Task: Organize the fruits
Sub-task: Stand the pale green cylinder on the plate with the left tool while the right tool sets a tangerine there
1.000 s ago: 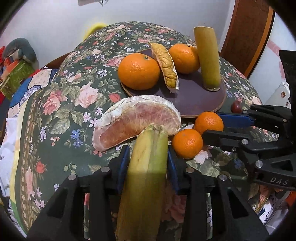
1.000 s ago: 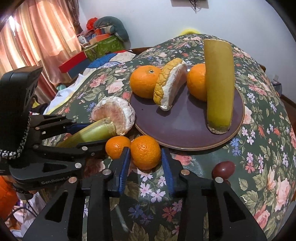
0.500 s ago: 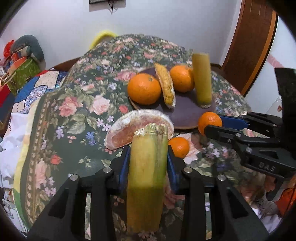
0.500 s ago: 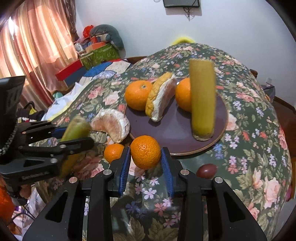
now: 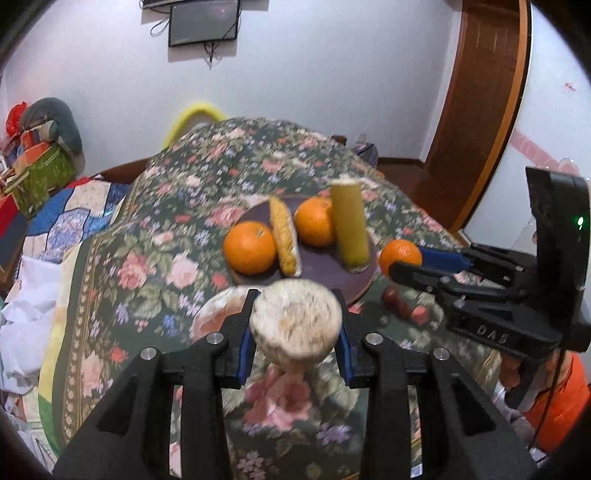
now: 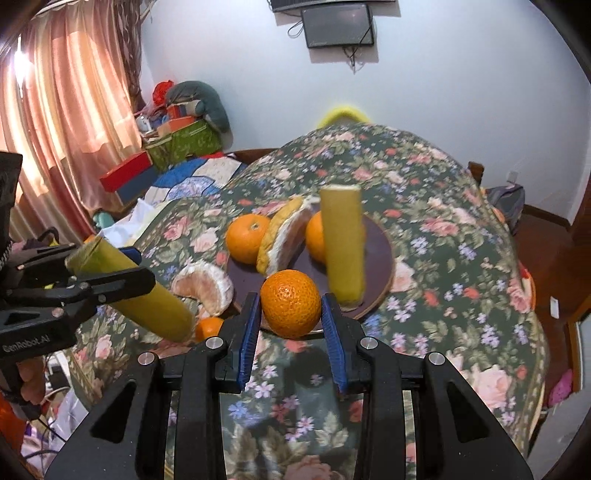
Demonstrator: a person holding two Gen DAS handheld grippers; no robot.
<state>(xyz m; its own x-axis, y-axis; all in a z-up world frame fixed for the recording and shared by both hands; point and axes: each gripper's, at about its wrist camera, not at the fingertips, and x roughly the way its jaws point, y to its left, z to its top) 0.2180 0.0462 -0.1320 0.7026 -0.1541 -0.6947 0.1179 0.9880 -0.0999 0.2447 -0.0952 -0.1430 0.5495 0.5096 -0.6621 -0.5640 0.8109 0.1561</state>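
Pebbly orange mandarin [image 6: 290,303] clamped in right gripper [image 6: 291,325]; smooth yellow-green cylinder [image 5: 295,325] in left gripper [image 5: 293,332].

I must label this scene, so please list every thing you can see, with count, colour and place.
Plate: one, dark purple, on the floral cloth.
Oranges on the plate: two, orange, either side of the peel wedge.
Peel wedge: one, yellow and white, on the plate.
Upright stalk: one, yellow-green, on the plate.
Pomelo segment: one, pink and white, on the cloth left of the plate.
Small orange: one, on the cloth.
Dark red fruit: one, on the cloth.
Screen: one, dark, on the wall.
Left gripper: jaws clamp a second stalk.
Right gripper: jaws clamp an orange.
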